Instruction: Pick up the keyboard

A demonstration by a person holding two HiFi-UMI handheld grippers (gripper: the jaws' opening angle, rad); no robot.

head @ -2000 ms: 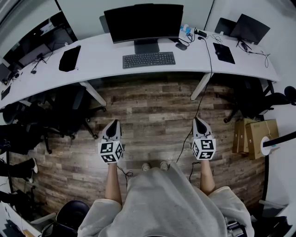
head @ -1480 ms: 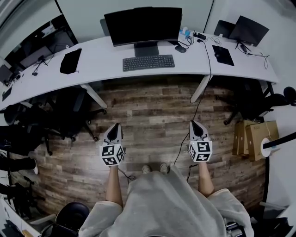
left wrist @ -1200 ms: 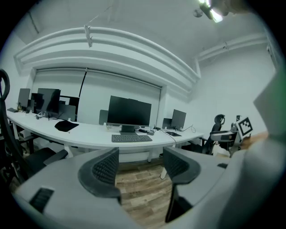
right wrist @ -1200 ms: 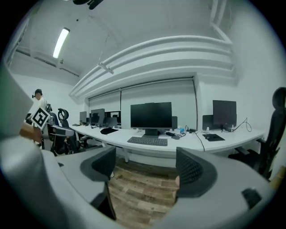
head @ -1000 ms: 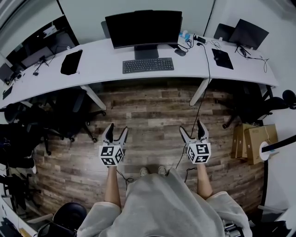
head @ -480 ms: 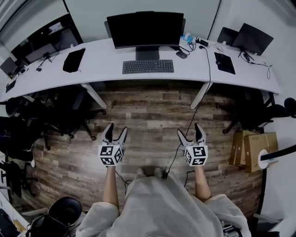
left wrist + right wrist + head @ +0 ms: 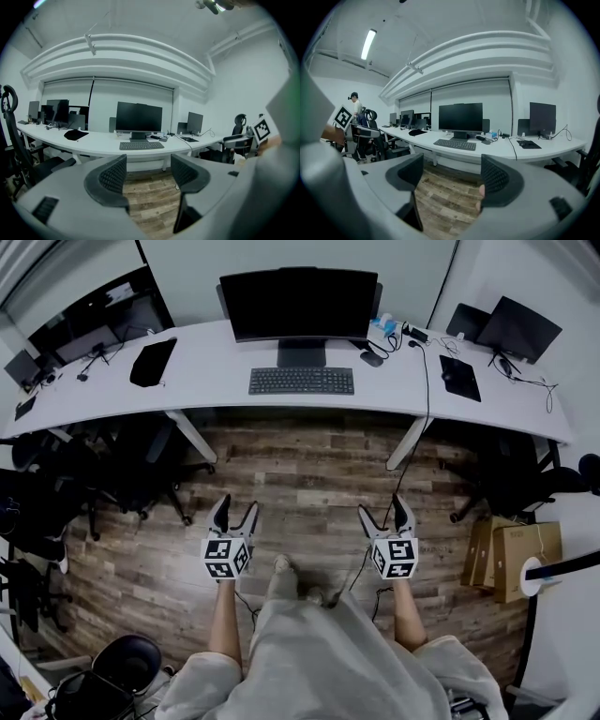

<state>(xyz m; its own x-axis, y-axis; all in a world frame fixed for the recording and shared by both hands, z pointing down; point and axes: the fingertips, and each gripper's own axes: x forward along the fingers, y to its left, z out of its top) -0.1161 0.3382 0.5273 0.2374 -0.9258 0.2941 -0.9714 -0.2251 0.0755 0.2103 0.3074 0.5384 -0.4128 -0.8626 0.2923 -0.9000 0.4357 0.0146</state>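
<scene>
Head view: a long white curved tabletop runs across the top, over a brown wood-plank floor. The flat black keyboard lies on the tabletop just in front of the stand of a wide black monitor. A black soft pouch lies to its left, and a black square pad and a second, smaller black monitor stand to its right. The person stands on the floor, well back from the tabletop. The left gripper and the right gripper are held out side by side, both pointing toward the tabletop, both with jaws spread and empty.

Left gripper view: the left gripper has its dark ribbed jaws wide apart, with only floor planks between them. The keyboard shows beyond and above them, well apart, on the tabletop.

Right gripper view: the right gripper also stands wide with nothing between its jaws. The keyboard lies far ahead beneath the monitor.
</scene>
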